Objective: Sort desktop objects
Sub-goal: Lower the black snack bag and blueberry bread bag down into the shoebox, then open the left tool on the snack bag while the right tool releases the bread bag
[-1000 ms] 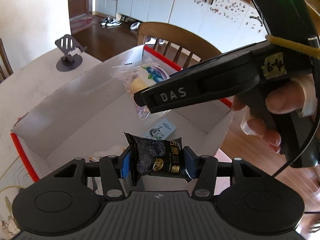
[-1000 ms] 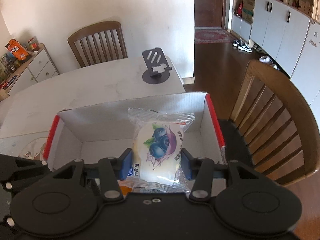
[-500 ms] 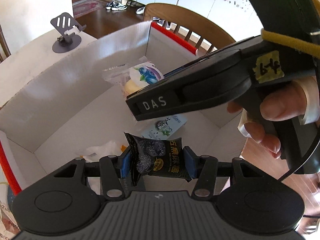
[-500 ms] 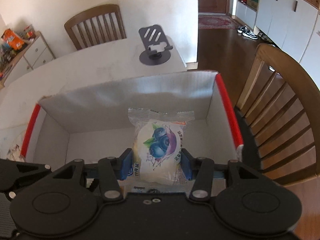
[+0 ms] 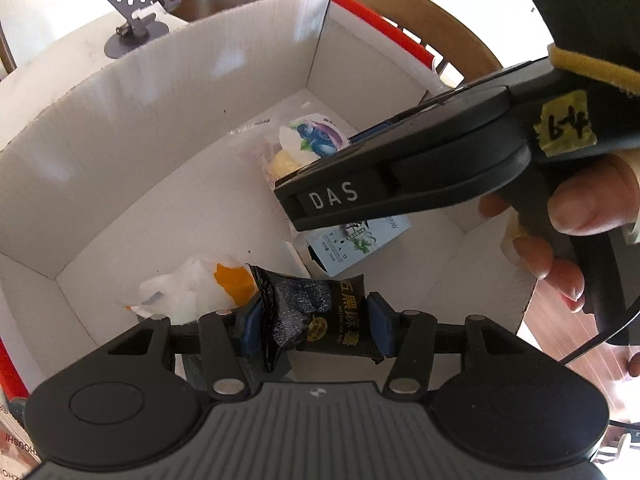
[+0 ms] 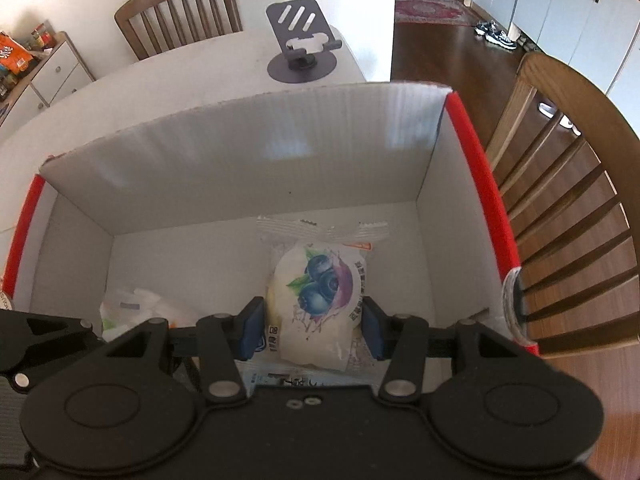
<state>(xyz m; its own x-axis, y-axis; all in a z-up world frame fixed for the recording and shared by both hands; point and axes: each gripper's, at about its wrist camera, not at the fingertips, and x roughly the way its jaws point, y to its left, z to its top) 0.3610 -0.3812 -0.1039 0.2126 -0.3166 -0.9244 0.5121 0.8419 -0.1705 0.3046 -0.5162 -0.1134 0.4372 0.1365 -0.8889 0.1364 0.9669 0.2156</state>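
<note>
White bench [image 6: 192,80] carries a phone stand [image 6: 302,46] and a red-edged white box [image 6: 256,152], open-topped so we can drop sorted things in. On our left, the left gripper [image 5: 314,326] pinches a black snack packet [image 5: 320,316] crosswise between its blue pads, hanging over the box floor above a crumpled white and orange wrapper [image 5: 200,284]. On our right, the right gripper [image 6: 312,330] clamps a blueberry pastry packet [image 6: 320,292] upright, inside the box walls, near a pale blue sachet [image 5: 356,244] on the floor.
</note>
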